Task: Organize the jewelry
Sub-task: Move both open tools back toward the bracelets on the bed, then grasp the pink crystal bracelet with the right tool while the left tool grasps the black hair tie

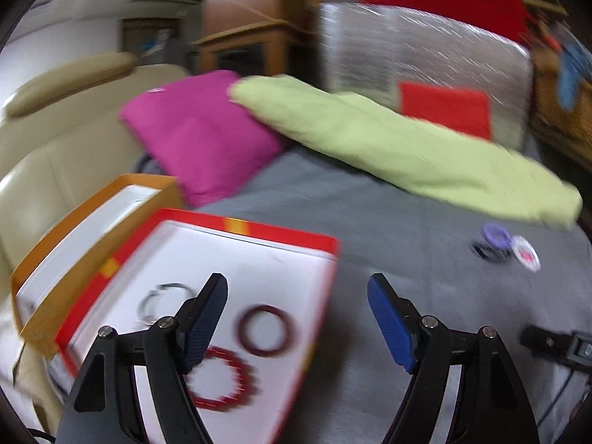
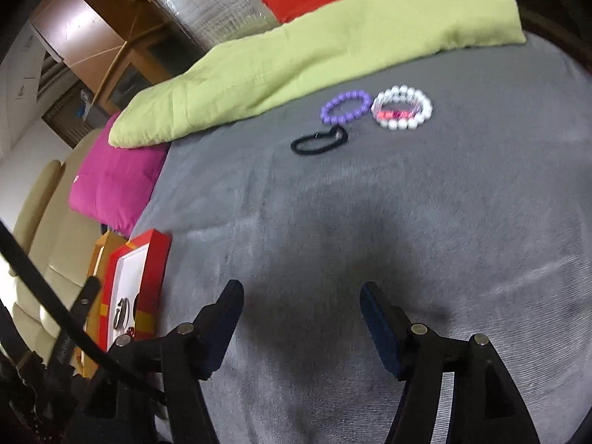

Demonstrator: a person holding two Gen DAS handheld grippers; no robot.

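Observation:
A red-rimmed white box (image 1: 281, 238) lies on the grey blanket (image 1: 370, 214) and holds a dark red bangle (image 1: 267, 330), a red beaded bracelet (image 1: 218, 379) and a silver ring-shaped piece (image 1: 162, 301). My left gripper (image 1: 298, 288) is open and empty above the box's right edge. In the right wrist view a purple bead bracelet (image 2: 346, 106), a white pearl bracelet (image 2: 402, 108) with a pink piece inside, and a black band (image 2: 320, 140) lie on the blanket (image 2: 370, 240). My right gripper (image 2: 301, 296) is open and empty, well short of them. The box (image 2: 142, 277) shows at left.
An orange box lid (image 1: 85, 222) lies behind the red box. A magenta cushion (image 1: 199, 129) and a lime-green cloth (image 1: 388, 144) lie at the blanket's far side, with a silver foil panel (image 1: 425, 48) behind. A beige sofa (image 1: 44, 140) is at left.

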